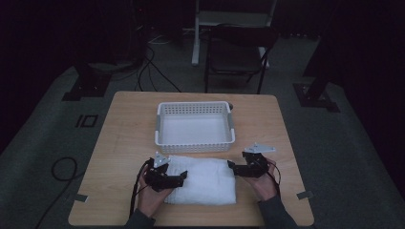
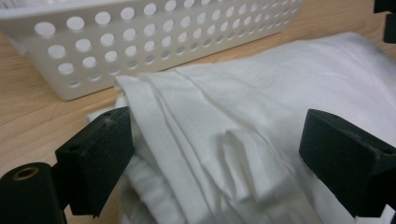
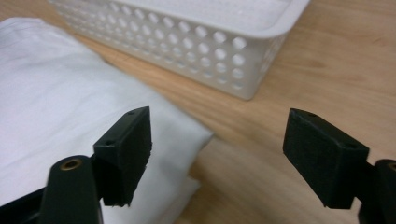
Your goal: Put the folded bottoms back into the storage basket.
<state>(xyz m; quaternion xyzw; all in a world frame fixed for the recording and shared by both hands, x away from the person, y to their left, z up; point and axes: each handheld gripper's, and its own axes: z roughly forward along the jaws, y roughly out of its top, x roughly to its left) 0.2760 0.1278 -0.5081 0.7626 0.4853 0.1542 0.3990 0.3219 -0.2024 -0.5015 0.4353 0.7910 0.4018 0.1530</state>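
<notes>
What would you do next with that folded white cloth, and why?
Probably close both grippers on the folded white cloth: the left gripper stands open around its folds, the right gripper open at its corner, and the white perforated plastic basket waits just beyond.

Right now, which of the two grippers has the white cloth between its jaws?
The left gripper. Its open jaws stand on either side of the folded cloth. The right gripper sits at the cloth's corner, with mostly bare table between its jaws.

Left gripper (image 1: 180, 179): jaws spread wide, pointing toward the right gripper.
Right gripper (image 1: 231, 166): jaws wide apart, pointing back at it.
Forearms: entering from the bottom edge.
</notes>
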